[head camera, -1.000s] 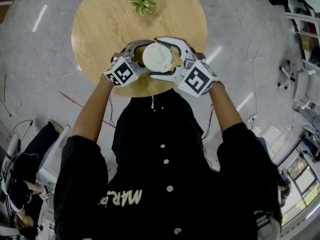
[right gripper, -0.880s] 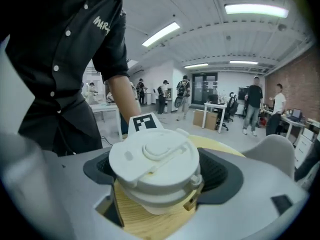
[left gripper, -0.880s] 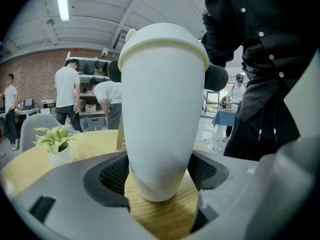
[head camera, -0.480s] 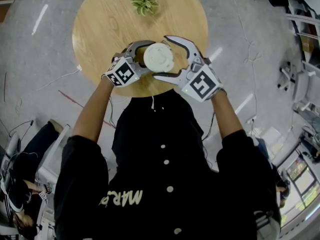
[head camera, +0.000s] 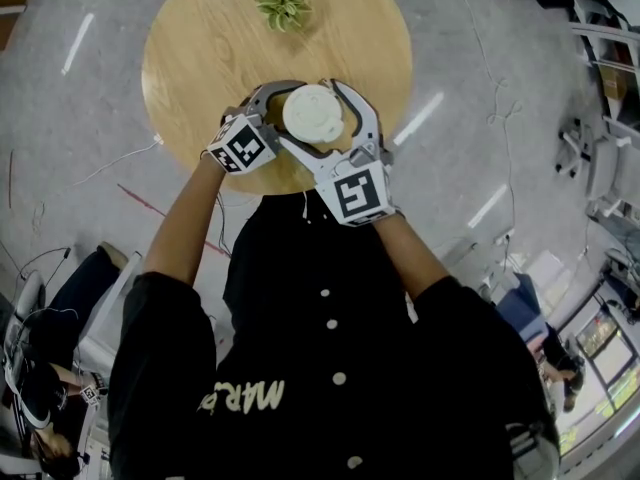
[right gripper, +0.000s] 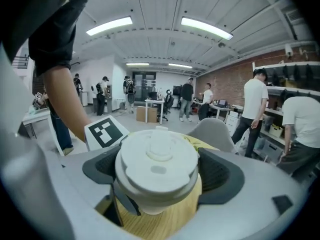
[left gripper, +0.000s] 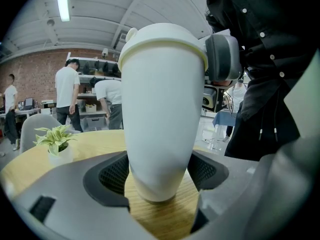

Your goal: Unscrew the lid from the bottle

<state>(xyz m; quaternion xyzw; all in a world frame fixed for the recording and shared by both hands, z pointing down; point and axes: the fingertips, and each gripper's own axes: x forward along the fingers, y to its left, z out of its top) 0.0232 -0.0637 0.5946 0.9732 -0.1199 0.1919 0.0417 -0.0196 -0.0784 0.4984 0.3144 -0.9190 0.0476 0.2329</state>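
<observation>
A white bottle (head camera: 313,114) stands upright near the front edge of the round wooden table (head camera: 200,48). My left gripper (head camera: 288,108) comes in from the left and is shut on the bottle's lower body (left gripper: 159,109), with both dark pads (left gripper: 112,171) pressed to it just above the tabletop. From the near side my right gripper (head camera: 322,118) reaches around the white lid (right gripper: 157,164). Its pads (right gripper: 217,176) sit against the lid's rim on both sides. The left gripper's marker cube (right gripper: 106,131) shows behind the lid.
A small potted plant (head camera: 284,8) stands at the table's far side, also seen as the plant (left gripper: 56,139) in the left gripper view. Cables lie on the grey floor around the table. Several people (right gripper: 257,109) stand at benches and shelves in the background.
The right gripper opened off the lid, swung round toward the person's body, and has closed on the lid again from the near side. Left gripper and bottle stayed put.
</observation>
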